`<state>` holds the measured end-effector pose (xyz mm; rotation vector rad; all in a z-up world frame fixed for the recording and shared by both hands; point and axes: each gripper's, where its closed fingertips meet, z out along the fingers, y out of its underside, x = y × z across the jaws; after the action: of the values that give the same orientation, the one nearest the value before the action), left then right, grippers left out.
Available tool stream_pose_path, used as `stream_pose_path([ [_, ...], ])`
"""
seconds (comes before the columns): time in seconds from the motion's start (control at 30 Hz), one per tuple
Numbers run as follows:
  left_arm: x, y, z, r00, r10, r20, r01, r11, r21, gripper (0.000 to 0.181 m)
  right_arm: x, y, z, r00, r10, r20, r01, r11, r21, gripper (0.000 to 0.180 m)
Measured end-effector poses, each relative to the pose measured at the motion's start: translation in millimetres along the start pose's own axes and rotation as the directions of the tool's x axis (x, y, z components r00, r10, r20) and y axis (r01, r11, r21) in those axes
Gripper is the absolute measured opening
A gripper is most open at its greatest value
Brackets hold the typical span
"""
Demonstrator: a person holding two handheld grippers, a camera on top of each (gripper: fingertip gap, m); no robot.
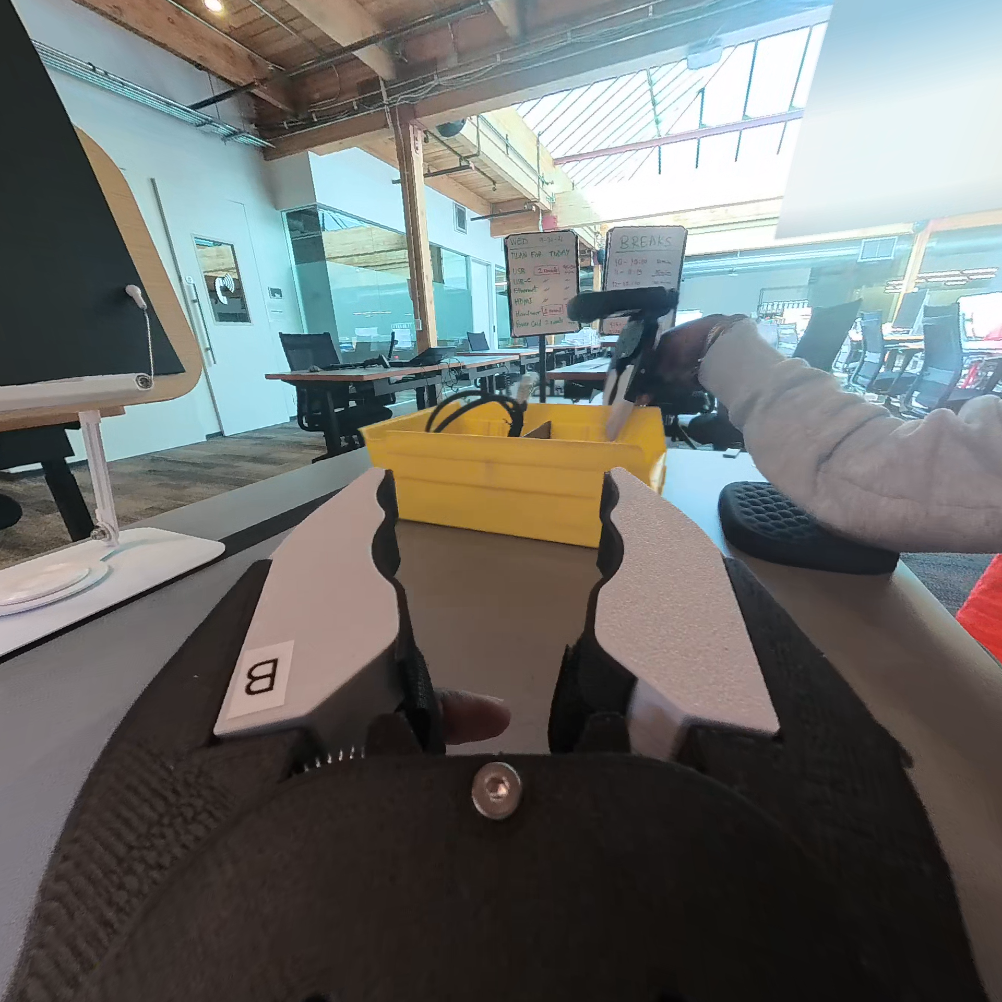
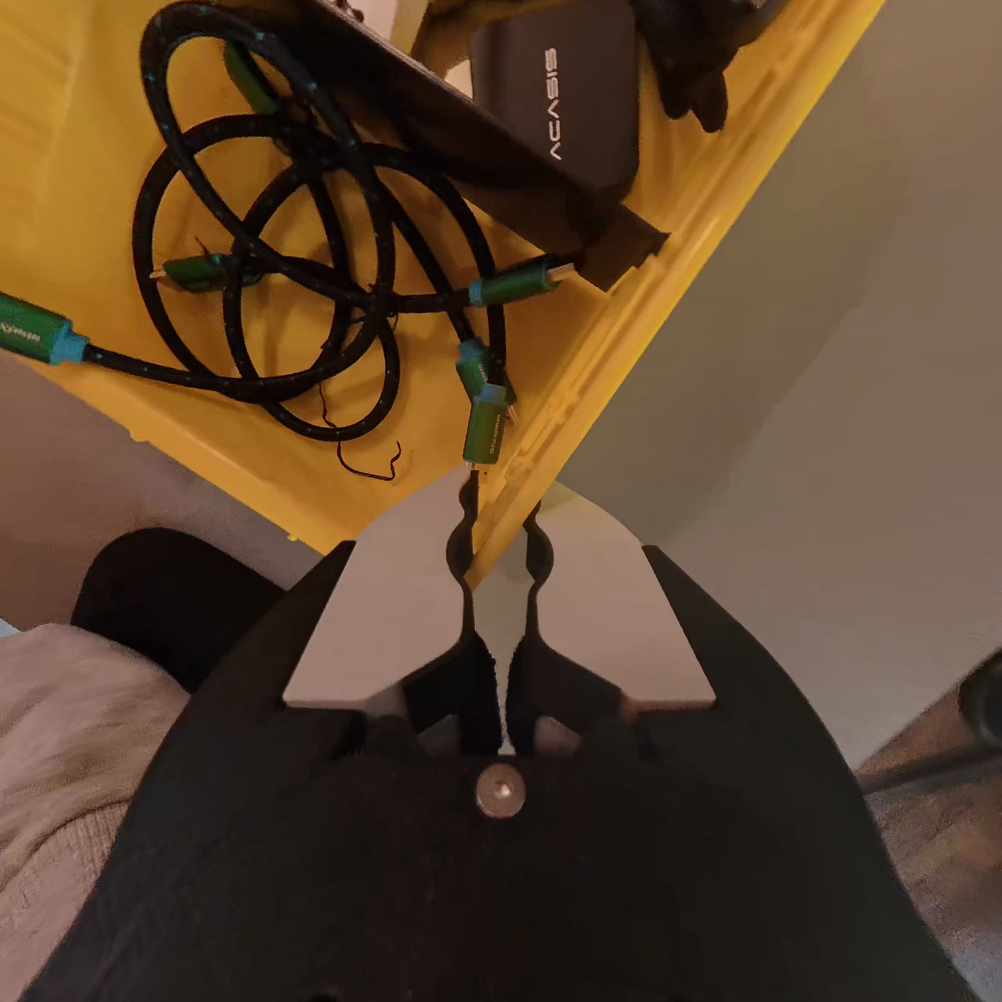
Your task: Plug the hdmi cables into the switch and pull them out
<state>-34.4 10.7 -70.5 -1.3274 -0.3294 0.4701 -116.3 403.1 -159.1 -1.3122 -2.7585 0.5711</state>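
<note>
Two grippers are seen at a yellow bin, neither holding anything.

Left gripper fingers are spread wide and empty, low over the grey table, the bin at 12 o'clock. Right gripper fingers are parted narrowly over the bin's rim, gripping nothing; a green HDMI plug lies just beyond the tips at 12 o'clock. Coiled black cables are seen at 11 o'clock, and the dark switch at 12 o'clock, behind a divider.
</note>
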Motion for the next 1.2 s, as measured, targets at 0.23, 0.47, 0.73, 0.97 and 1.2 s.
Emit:
stream_pose_path([
  [0.23, -0.3, -7.0, -1.8, 1.000, 0.019, 0.006, -0.019, 1.000, 0.022, 0.067, -46.6, -83.4, 36.5, 0.977, -0.189, 0.102, 0.183, 0.981, 0.065, 0.020],
  [0.47, 30.5, -75.8, -31.6, 0.968, 0.239, -0.076, -0.202, 0.921, 0.333, 0.055, -128.6, -151.2, 69.9, 0.913, -0.327, 0.243, 0.299, 0.943, 0.147, 0.027],
  [0.73, 17.3, -132.1, -86.4, 0.968, 0.250, -0.009, -0.211, 0.837, 0.506, 0.051, -250.6, -201.0, 97.9, 0.797, -0.300, 0.523, 0.199, 0.950, 0.242, 0.056],
  [0.97, 21.2, -192.2, -155.4, 0.923, 0.352, 0.158, -0.374, 0.716, 0.590, 0.041, -331.5, -246.2, 110.3, 0.641, -0.257, 0.723, -0.097, 0.907, 0.409, 0.063],
  [1.2, -4.3, -197.3, -270.0, 0.804, 0.168, 0.570, -0.493, 0.725, 0.482, 0.043, -330.1, -289.6, 44.3, 0.696, -0.522, 0.493, -0.385, 0.308, 0.870, 0.068],
])
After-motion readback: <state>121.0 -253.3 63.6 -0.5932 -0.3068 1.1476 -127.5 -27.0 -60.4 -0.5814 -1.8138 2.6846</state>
